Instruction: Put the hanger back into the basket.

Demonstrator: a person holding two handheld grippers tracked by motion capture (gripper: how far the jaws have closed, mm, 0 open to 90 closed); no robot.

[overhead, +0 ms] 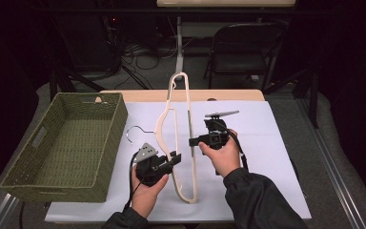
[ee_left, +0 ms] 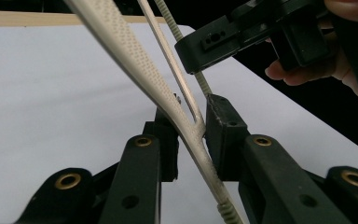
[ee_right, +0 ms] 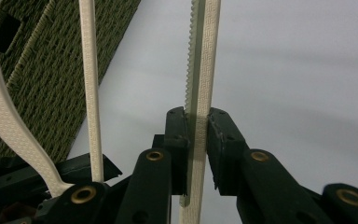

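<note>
A cream plastic hanger (overhead: 189, 124) with a metal hook (overhead: 136, 131) is held tilted over the white sheet, one end raised toward the far edge. My left gripper (overhead: 174, 160) is shut on its curved shoulder arm near the lower corner; in the left gripper view the pads (ee_left: 223, 135) press the arm (ee_left: 121, 42) from both sides. My right gripper (overhead: 192, 141) is shut on the ridged straight bar; in the right gripper view the bar (ee_right: 205, 56) runs up between the closed jaws of that gripper (ee_right: 196, 130).
A green woven basket (overhead: 116, 129) stands at the left, close to the hook; its weave (ee_right: 51, 70) lies beyond the hanger in the right gripper view. A white sheet (overhead: 267, 143) covers the wooden table (overhead: 228, 95). A dark folding chair (overhead: 245, 47) stands behind the table.
</note>
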